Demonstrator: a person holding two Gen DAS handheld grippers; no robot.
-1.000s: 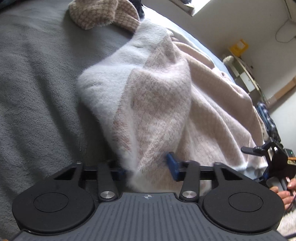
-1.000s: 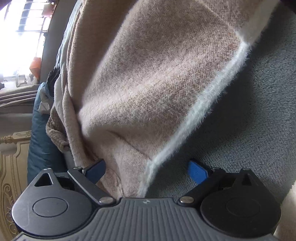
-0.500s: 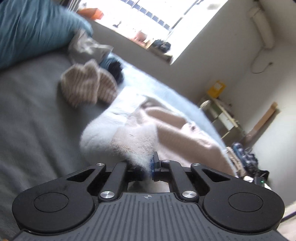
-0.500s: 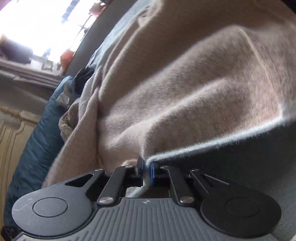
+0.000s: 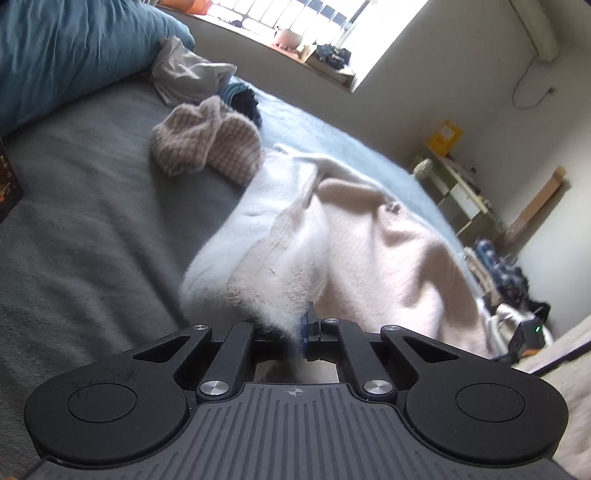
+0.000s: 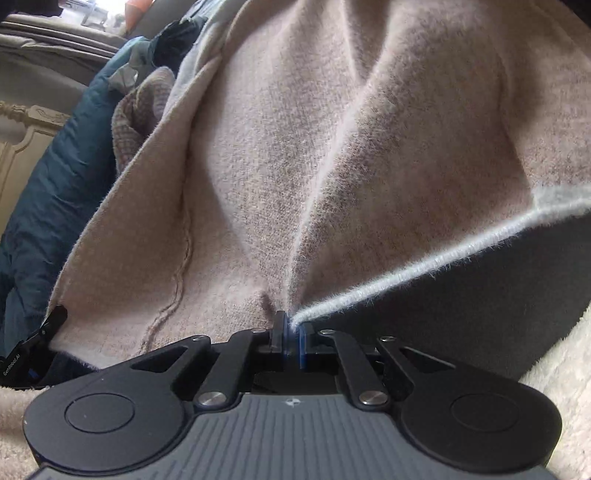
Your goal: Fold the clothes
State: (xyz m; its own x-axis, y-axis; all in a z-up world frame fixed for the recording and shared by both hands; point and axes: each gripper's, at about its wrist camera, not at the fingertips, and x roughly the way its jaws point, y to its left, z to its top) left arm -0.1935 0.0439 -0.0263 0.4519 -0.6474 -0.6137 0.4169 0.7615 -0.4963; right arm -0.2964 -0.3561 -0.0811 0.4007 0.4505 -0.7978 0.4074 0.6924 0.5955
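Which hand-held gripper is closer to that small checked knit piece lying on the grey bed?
Left, probably. The left hand-held gripper faces the checked knit piece across open bedding. The right hand-held gripper has the sweater bunched between them.

I see a bright sunlit window (image 5: 295, 22) above a grey fleece bedspread (image 5: 92, 206), white plaster walls (image 5: 480, 74), a pale wooden shelf unit (image 5: 461, 192) at right.

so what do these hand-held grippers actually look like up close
Both match: the left hand-held gripper and right hand-held gripper have ribbed grey bodies, two round black discs, black linkage arms with silver rivets, and blue finger pads.
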